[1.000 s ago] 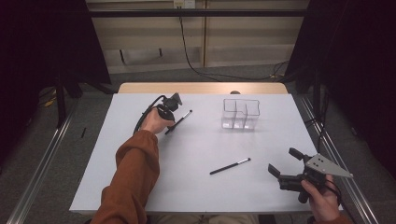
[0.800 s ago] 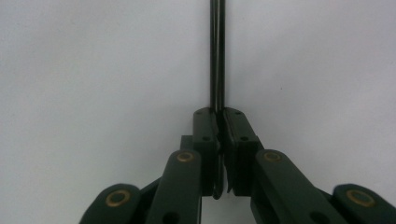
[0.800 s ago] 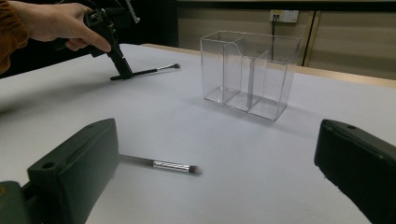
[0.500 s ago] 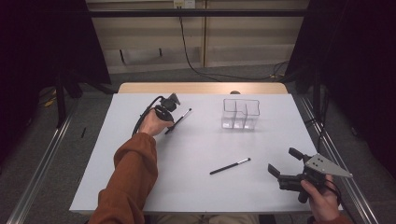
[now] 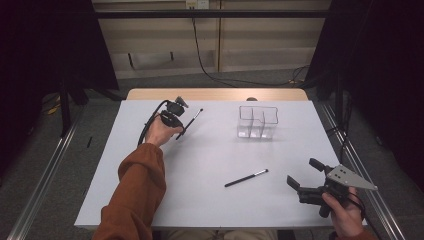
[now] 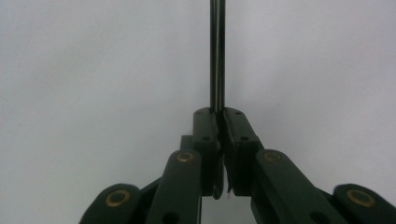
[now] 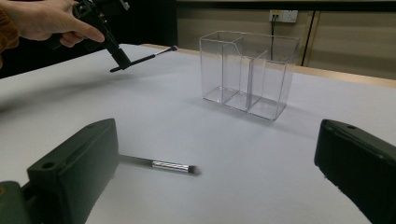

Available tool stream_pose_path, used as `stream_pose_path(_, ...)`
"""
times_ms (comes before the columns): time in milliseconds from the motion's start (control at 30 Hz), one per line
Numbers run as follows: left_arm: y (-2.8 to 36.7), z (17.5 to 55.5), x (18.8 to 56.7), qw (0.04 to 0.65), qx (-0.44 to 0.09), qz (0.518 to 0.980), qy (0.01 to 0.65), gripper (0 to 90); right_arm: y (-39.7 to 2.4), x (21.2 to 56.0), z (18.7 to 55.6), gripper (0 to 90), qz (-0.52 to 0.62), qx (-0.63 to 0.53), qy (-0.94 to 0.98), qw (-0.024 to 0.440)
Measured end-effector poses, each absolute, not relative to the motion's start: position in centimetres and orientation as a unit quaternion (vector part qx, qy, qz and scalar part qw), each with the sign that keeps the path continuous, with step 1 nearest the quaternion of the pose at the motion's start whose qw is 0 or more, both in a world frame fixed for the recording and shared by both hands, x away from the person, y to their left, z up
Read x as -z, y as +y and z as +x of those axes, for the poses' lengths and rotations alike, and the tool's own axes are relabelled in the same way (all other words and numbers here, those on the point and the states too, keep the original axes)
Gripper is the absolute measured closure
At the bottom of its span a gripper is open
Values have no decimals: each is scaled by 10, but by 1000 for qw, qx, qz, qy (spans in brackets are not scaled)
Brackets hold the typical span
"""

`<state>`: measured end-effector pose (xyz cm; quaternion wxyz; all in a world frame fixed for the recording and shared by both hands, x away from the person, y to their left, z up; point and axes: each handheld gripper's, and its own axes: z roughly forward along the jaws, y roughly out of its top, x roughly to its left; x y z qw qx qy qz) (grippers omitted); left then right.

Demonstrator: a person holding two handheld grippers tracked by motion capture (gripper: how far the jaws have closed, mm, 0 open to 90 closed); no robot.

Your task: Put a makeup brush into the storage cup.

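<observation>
My left gripper (image 5: 179, 130) is at the far left of the white table (image 5: 210, 155), shut on the thin dark handle of a makeup brush (image 5: 192, 120). The left gripper view shows the jaws (image 6: 218, 112) pinching that handle (image 6: 217, 56), which runs straight ahead. In the right gripper view that brush (image 7: 144, 58) hangs tilted a little above the table. A second brush (image 5: 246, 178) lies flat near the front middle. My right gripper (image 5: 304, 173) is at the front right, open, its jaws (image 7: 219, 144) spread wide with the lying brush (image 7: 163, 164) just ahead of them.
A clear plastic organizer (image 5: 257, 121) with three compartments stands at the back right of the table, empty in the right gripper view (image 7: 247, 74). Metal rails (image 5: 45, 180) run along both table sides. A wooden edge (image 5: 220, 94) borders the far side.
</observation>
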<state>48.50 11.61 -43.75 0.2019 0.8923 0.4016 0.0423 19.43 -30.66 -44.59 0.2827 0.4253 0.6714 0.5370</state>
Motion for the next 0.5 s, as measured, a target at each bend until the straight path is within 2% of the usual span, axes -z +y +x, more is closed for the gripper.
stream_pose_path(500,125,473,436,302,-64,869,387,844,-307,446,194,0,424,-537,672,284)
